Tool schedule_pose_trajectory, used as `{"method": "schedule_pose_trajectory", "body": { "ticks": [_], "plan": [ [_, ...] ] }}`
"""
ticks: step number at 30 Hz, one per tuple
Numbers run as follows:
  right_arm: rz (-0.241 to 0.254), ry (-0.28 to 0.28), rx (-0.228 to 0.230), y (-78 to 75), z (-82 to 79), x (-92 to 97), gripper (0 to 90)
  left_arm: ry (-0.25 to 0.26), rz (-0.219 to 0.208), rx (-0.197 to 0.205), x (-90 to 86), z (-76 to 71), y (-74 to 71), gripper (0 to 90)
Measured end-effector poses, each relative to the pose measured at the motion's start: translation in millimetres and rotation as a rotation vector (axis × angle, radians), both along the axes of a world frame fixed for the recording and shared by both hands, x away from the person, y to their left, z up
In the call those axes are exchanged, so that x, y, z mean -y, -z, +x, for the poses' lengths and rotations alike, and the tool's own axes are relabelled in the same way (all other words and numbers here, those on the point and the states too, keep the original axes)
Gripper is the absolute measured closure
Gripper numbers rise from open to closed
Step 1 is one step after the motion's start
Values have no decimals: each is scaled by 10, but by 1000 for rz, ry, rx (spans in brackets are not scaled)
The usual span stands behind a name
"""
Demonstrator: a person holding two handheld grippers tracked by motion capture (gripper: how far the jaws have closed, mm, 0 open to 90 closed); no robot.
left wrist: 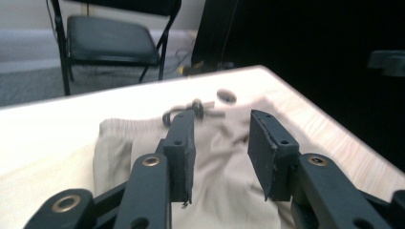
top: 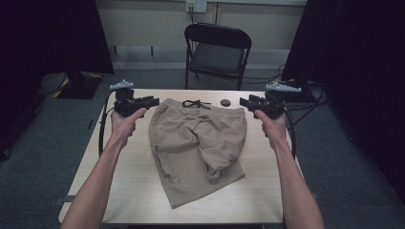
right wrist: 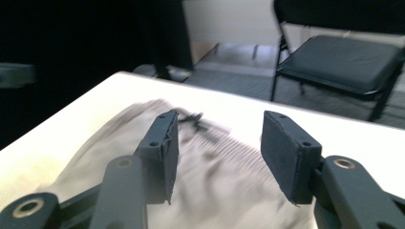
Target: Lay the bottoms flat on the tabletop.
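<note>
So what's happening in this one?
A person stands at a wooden table with a two-jaw gripper in each hand. Khaki shorts lie spread on it, rumpled, with the dark drawstring at the far end. The left gripper and right gripper sit at either side of the waistband, pointing inward. Both have open jaws with nothing between them; the shorts are not yet gripped.

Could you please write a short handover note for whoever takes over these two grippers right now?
Left gripper: open, nothing held, at the waistband's left corner.
Right gripper: open, nothing held, at the waistband's right corner.
Khaki shorts: lying on the table, waistband and black drawstring on the far side, one leg rumpled over the other.
Done: both grippers lined up on the shorts.
Left: probably grasp the waistband corners, then flatten or fold.
</note>
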State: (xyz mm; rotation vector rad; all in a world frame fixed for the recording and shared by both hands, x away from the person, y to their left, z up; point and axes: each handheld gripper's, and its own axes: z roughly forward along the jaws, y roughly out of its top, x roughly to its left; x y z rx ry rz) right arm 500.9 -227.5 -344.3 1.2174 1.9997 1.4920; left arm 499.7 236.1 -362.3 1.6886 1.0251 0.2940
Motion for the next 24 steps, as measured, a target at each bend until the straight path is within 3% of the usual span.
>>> {"method": "schedule_pose_trajectory", "body": {
  "ticks": [3, 7, 11, 12, 13, 15, 17, 20, 22, 24],
  "plan": [
    [3, -43, -16, 133, -238, -60, 486, 37, -21, 1, 30, -169, 111, 690],
    [-23, -110, -43, 343, -619, -155, 478, 127, 18, -8, 137, -435, 321, 793],
    [-21, -176, -66, 553, -957, -244, 415, 192, 11, -35, 279, -681, 524, 797],
    [-44, -189, -74, 618, -1028, -281, 396, 207, -2, -46, 327, -757, 578, 792],
    [-71, -196, -83, 702, -1114, -315, 383, 214, 0, -52, 360, -802, 610, 774],
    [-72, -209, -113, 837, -1194, -344, 359, 239, -3, -73, 464, -914, 708, 725],
    [-90, -214, -133, 980, -1264, -375, 346, 256, 33, -101, 574, -1013, 817, 650],
    [-76, -224, -158, 1137, -1329, -423, 322, 314, 49, -130, 732, -1162, 960, 571],
    [-95, -229, -163, 1192, -1336, -474, 303, 335, 78, -126, 813, -1253, 1021, 519],
    [-97, -223, -160, 1210, -1327, -517, 297, 341, 73, -116, 880, -1336, 1090, 492]
  ]
}}
